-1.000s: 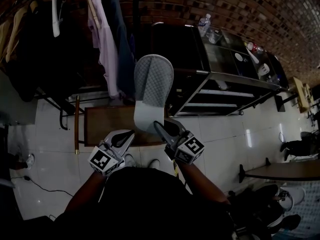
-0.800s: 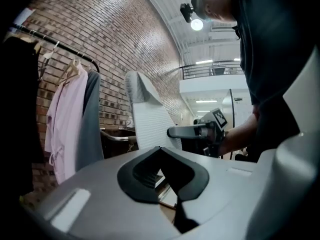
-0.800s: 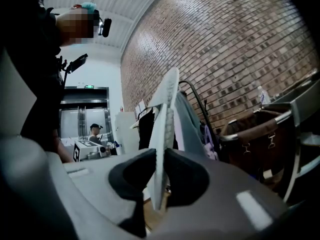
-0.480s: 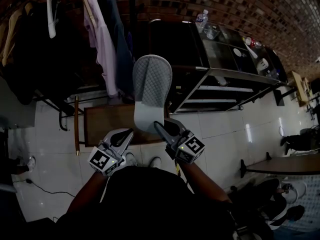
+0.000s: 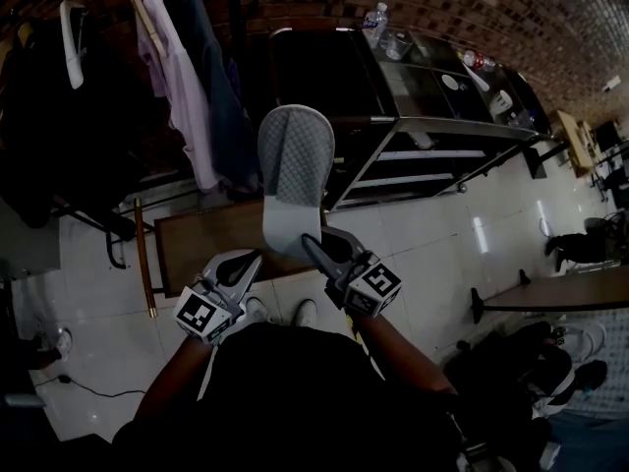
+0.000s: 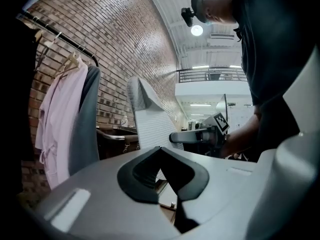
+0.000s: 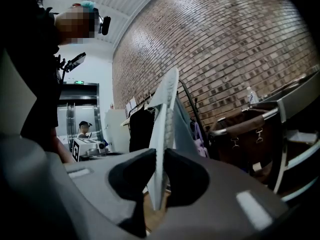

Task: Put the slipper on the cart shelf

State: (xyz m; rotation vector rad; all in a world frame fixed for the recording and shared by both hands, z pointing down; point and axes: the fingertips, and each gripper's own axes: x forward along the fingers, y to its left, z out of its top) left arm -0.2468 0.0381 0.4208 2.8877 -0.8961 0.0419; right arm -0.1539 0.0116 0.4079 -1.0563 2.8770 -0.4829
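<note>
Right gripper (image 5: 312, 250) points level, clamped on the slipper (image 5: 295, 160).

**Colour & pattern ref.**

We log: slipper (image 5: 295, 155) lt grey, quilted diamond grid. Left gripper (image 5: 251, 261) & right gripper (image 5: 313, 247): grey bodies, blk pads (image 7: 187, 176), blk/white square-marker cubes (image 5: 373, 288). Wall (image 5: 472, 8) red-brown brick. Shirt (image 5: 172, 87) pale pink. Floor (image 5: 432, 254) white tile.

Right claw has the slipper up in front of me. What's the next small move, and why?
The right claw pinches the slipper by one end, upright, short of the cart, whose shelf lies ahead to the right. So probably carry it forward and right toward that shelf, grip kept shut.
</note>
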